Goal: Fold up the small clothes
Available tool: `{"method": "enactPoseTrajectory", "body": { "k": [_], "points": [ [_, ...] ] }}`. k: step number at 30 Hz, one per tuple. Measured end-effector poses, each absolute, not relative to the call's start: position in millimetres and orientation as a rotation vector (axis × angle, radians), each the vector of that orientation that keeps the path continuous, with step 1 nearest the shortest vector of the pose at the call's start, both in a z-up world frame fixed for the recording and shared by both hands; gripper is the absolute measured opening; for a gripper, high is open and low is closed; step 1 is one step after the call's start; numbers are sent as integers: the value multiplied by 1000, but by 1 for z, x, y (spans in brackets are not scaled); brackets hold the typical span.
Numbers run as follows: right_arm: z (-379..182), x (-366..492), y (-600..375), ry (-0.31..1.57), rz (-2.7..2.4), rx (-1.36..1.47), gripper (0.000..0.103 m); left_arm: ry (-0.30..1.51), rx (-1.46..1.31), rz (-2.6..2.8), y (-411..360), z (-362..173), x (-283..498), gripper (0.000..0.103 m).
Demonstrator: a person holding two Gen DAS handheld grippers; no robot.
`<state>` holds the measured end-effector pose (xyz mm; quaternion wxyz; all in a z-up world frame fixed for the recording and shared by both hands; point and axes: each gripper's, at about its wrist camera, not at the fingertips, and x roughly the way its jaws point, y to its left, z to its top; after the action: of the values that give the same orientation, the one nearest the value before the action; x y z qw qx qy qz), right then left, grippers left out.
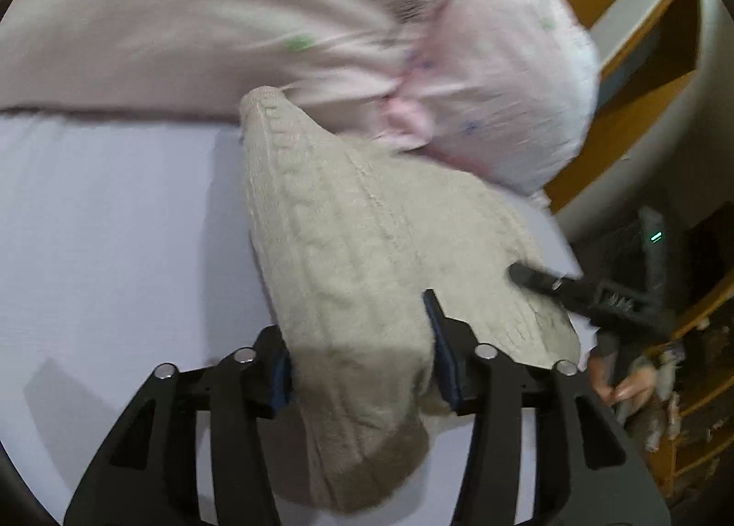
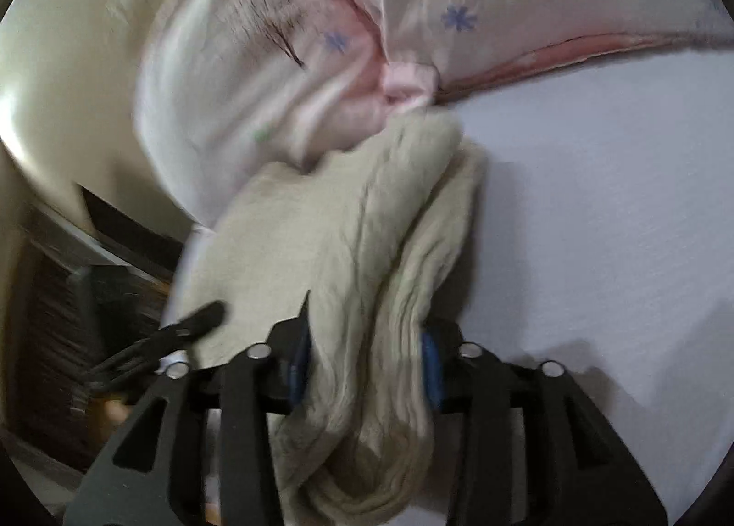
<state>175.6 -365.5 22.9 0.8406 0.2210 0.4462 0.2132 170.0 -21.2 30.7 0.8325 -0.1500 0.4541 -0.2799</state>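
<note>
A beige cable-knit garment (image 1: pixel 348 241) lies bunched on the white bed sheet (image 1: pixel 114 227). My left gripper (image 1: pixel 362 360) is shut on one end of it, the knit bulging between the blue pads. My right gripper (image 2: pixel 367 365) is shut on the other end of the same garment (image 2: pixel 348 250), folds of knit squeezed between its pads. Each gripper shows in the other's view: the right one's black finger (image 1: pixel 536 278) rests on the knit at right, the left one's finger (image 2: pixel 202 315) at lower left.
A pink flowered pillow (image 1: pixel 495 81) and duvet (image 1: pixel 206 12) lie just behind the garment; both also show in the right wrist view (image 2: pixel 284 67). A wooden bed frame (image 1: pixel 642 67) and shelves stand beyond the bed edge. The white sheet (image 2: pixel 596 227) stretches to the right.
</note>
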Motion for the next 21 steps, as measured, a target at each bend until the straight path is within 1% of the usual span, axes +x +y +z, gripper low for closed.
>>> {"method": "enactPoseTrajectory", "body": {
  "k": [2, 3, 4, 5, 6, 7, 11, 13, 14, 15, 16, 17, 18, 19, 21],
  "points": [
    [36, 163, -374, 844, 416, 499, 55, 946, -344, -584, -12, 29, 162, 58],
    [42, 154, -377, 805, 410, 512, 57, 929, -331, -576, -12, 32, 158, 61],
    [43, 151, -376, 797, 413, 505, 57, 920, -315, -571, -13, 34, 157, 64],
    [43, 151, -373, 810, 421, 475, 54, 908, -276, -561, -16, 36, 154, 65],
    [41, 152, -363, 837, 421, 419, 21, 904, -258, -557, -15, 36, 152, 66],
    [34, 155, -356, 871, 343, 327, 10, 904, -237, -550, -16, 34, 151, 66],
    [26, 167, -368, 875, 260, 399, 10, 933, -233, -560, -22, 28, 149, 66],
    [32, 159, -361, 860, 253, 363, 11, 913, -213, -544, -26, 31, 144, 66],
    [36, 151, -360, 844, 251, 348, 14, 891, -200, -531, -25, 35, 137, 66],
    [42, 141, -360, 826, 237, 337, 25, 874, -193, -524, -23, 40, 131, 66],
    [47, 130, -360, 806, 228, 328, 31, 857, -186, -515, -22, 44, 125, 66],
    [53, 115, -361, 776, 226, 318, 55, 841, -171, -499, -20, 49, 114, 67],
    [58, 109, -359, 756, 220, 308, 90, 835, -159, -479, -19, 52, 106, 74],
    [64, 89, -358, 719, 201, 274, 101, 827, -137, -439, -17, 54, 94, 86],
    [70, 64, -349, 700, 176, 201, 101, 826, -91, -362, -19, 54, 79, 96]
  ]
}}
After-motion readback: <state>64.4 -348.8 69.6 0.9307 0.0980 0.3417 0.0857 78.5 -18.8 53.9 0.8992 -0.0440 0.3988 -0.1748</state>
